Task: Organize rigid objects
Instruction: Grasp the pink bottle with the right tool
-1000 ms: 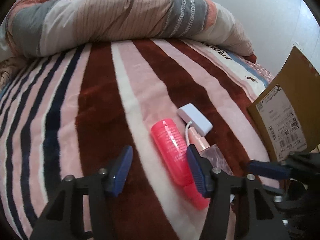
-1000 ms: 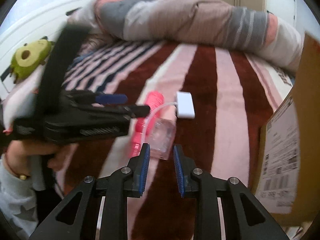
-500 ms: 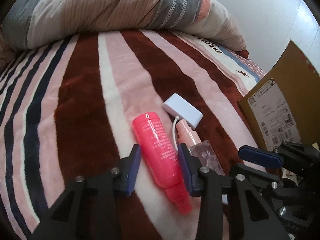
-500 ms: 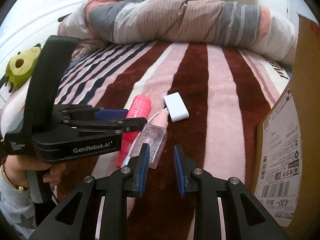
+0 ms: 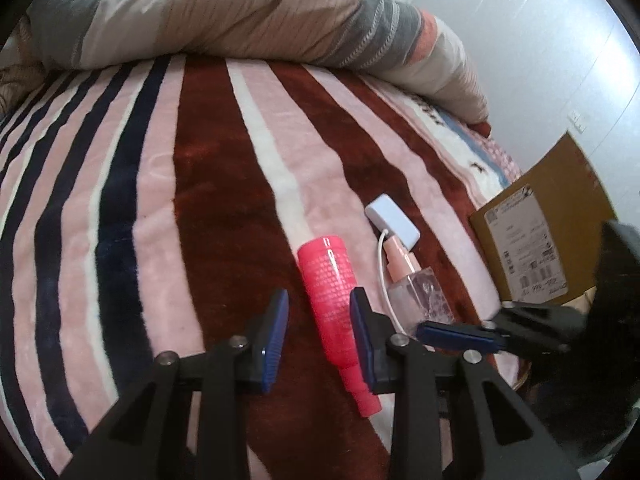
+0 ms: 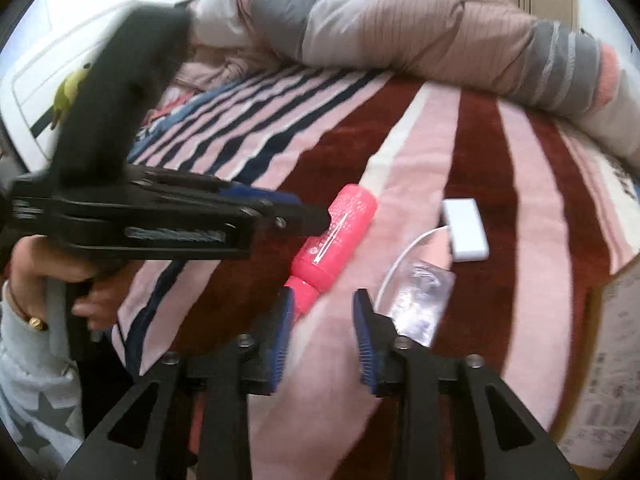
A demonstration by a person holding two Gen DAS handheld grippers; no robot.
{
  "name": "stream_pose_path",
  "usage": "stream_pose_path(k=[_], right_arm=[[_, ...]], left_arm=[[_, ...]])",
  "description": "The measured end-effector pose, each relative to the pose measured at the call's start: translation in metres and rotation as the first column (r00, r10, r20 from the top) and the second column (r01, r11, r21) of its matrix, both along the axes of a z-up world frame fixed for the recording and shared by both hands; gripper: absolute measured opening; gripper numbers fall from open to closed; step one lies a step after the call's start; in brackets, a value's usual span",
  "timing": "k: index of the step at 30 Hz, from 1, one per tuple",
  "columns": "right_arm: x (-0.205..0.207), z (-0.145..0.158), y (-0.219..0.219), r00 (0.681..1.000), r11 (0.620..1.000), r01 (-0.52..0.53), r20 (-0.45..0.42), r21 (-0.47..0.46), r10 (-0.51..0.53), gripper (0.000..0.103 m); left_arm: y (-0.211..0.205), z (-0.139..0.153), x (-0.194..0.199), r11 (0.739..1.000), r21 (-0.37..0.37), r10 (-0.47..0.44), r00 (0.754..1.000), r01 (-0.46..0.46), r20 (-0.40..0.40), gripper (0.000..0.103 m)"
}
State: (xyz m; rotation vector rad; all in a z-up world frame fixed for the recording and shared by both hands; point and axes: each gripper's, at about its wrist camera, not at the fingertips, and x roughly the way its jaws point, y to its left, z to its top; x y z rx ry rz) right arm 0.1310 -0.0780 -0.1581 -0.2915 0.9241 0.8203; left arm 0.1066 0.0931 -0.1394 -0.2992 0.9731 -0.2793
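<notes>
A pink bottle (image 5: 332, 292) lies on the striped blanket, cap end toward me. My left gripper (image 5: 320, 332) is open, its fingers on either side of the bottle's lower body, the right pad close against it. Beside the bottle lie a clear spray bottle with a pink top (image 5: 416, 292) and a white adapter with a cable (image 5: 394, 220). In the right wrist view my right gripper (image 6: 324, 332) is open, just in front of the pink bottle's (image 6: 336, 236) cap, with the clear bottle (image 6: 420, 300) to its right and the adapter (image 6: 466, 228) beyond. The left gripper (image 6: 304, 212) reaches in from the left.
A cardboard box (image 5: 548, 240) with a shipping label stands at the bed's right edge. A rolled striped duvet (image 5: 240, 16) lies across the far end of the bed. A green plush toy (image 6: 70, 88) sits at the far left.
The left gripper opened somewhat wider and stays around the pink bottle. The right gripper opened wider and swung left, from the clear bottle toward the pink bottle's cap.
</notes>
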Motion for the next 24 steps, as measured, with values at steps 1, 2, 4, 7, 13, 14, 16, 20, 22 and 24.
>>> stream_pose_path(k=[1, 2, 4, 7, 13, 14, 16, 20, 22, 24], right_arm=[[0.004, -0.003, 0.003, 1.0, 1.0, 0.002, -0.01, 0.006, -0.002, 0.033], [0.007, -0.005, 0.004, 1.0, 1.0, 0.004, -0.016, 0.009, -0.004, 0.034], [0.018, -0.01, 0.009, 0.999, 1.0, 0.023, -0.029, 0.006, -0.023, 0.036], [0.03, -0.013, 0.015, 0.998, 0.999, 0.025, -0.057, 0.038, -0.023, 0.042], [0.042, -0.02, 0.027, 0.995, 0.999, 0.018, -0.102, 0.041, -0.014, 0.041], [0.044, -0.02, 0.029, 0.995, 0.999, 0.018, -0.099, 0.04, -0.014, 0.038], [0.041, -0.021, 0.031, 0.996, 0.999, 0.006, -0.09, 0.031, -0.003, 0.033], [0.024, -0.016, 0.031, 0.995, 0.996, -0.092, -0.045, -0.011, 0.091, 0.03], [0.014, -0.013, 0.028, 0.993, 0.992, -0.121, -0.009, -0.046, 0.121, 0.03], [0.011, -0.015, 0.028, 0.994, 0.99, -0.109, -0.002, -0.091, 0.11, 0.031]], left_arm=[[0.003, 0.0, 0.0, 1.0, -0.011, 0.006, 1.0, -0.006, 0.002, 0.028], [0.005, 0.0, 0.001, 1.0, -0.019, 0.012, 1.0, -0.011, 0.003, 0.028], [0.006, 0.001, 0.003, 1.0, -0.028, 0.014, 1.0, -0.014, 0.008, 0.028], [0.01, 0.002, 0.004, 0.999, -0.034, 0.019, 1.0, -0.018, 0.014, 0.029], [0.014, 0.001, 0.005, 0.999, -0.024, 0.033, 0.999, -0.033, 0.011, 0.03], [0.014, 0.0, 0.005, 0.999, -0.02, 0.035, 0.999, -0.035, 0.011, 0.03], [0.014, 0.0, 0.004, 0.999, -0.009, 0.036, 0.999, -0.036, 0.012, 0.03], [0.011, -0.002, 0.003, 1.0, -0.014, 0.013, 1.0, -0.013, 0.006, 0.03], [0.008, -0.004, 0.003, 1.0, -0.024, -0.004, 1.0, 0.003, -0.004, 0.03], [0.003, -0.008, 0.006, 0.999, -0.041, -0.016, 1.0, 0.015, -0.017, 0.03]])
